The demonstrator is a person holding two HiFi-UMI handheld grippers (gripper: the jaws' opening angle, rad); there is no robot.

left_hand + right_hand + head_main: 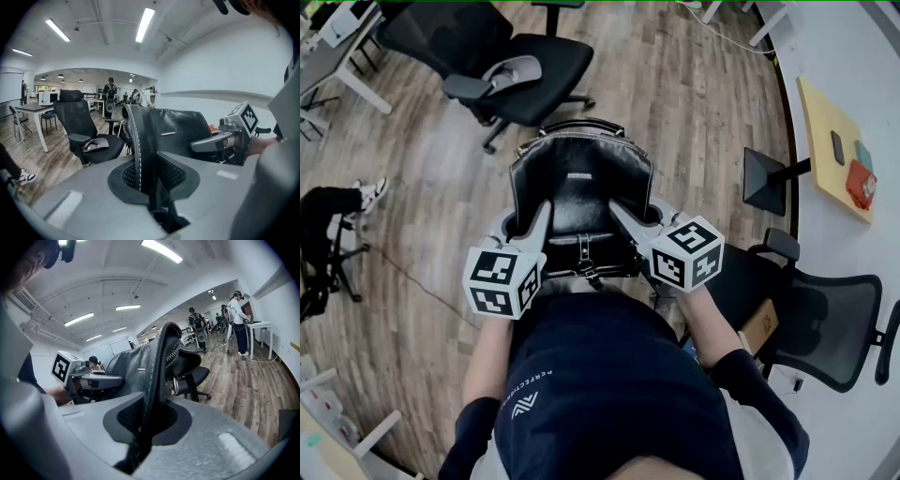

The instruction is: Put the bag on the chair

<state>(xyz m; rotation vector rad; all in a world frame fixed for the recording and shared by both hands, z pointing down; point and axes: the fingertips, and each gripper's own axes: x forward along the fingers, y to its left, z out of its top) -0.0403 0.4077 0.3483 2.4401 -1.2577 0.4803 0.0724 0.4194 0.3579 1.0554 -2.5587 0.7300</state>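
Note:
A black leather bag (581,183) hangs in the air in front of the person, held up by both sides. My left gripper (534,220) is shut on the bag's left edge, whose white-stitched seam (139,150) runs between the jaws. My right gripper (623,217) is shut on the right edge (157,376). In each gripper view the other gripper shows on the far side of the bag: the right one (234,136), the left one (84,378). A black office chair (520,61) with a grey item on its seat stands on the wood floor beyond the bag (82,131).
A second black mesh chair (825,319) stands close on the right, beside a white desk (848,94) that carries a yellow board with small items. A white table (337,56) is at the far left. A person's leg and shoe (347,199) lie on the left. Several people stand far off (236,319).

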